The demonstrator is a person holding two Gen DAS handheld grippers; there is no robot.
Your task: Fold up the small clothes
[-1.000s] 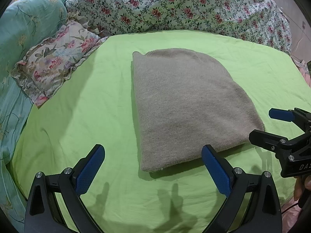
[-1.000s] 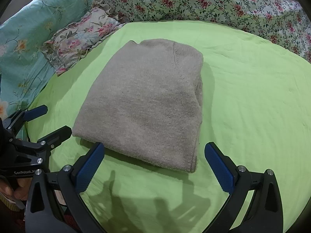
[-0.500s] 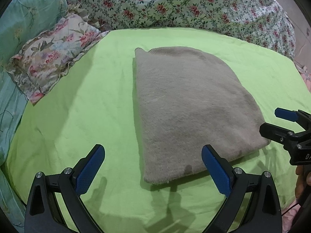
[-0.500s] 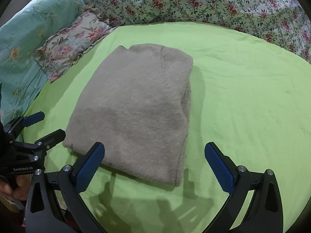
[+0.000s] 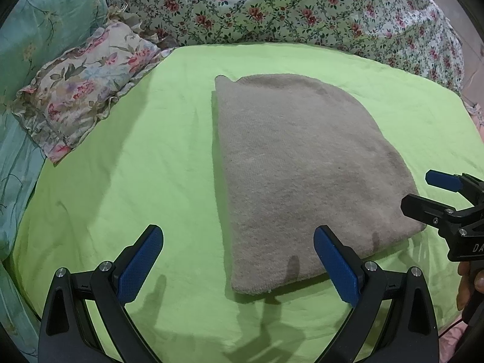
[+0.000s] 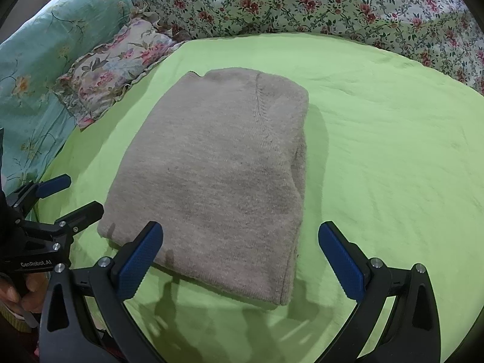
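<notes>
A grey-brown knitted garment lies folded into a thick rectangle on a lime-green sheet; in the right wrist view the same garment shows a stitched seam near its far right corner. My left gripper is open, hovering over the garment's near left corner with nothing between its blue pads. My right gripper is open too, above the near edge of the garment. Each gripper appears in the other's view: the right gripper at the garment's right corner, the left gripper at its left corner.
A frilled floral pillow lies on the left of the sheet, beside teal floral bedding. A flowered quilt is heaped along the far side. A hand holds the left gripper's handle. Bare sheet lies right of the garment.
Both grippers have shifted slightly, so the garment sits a little farther off and higher in each view. The garment itself has not moved, and both grippers stayed open.
</notes>
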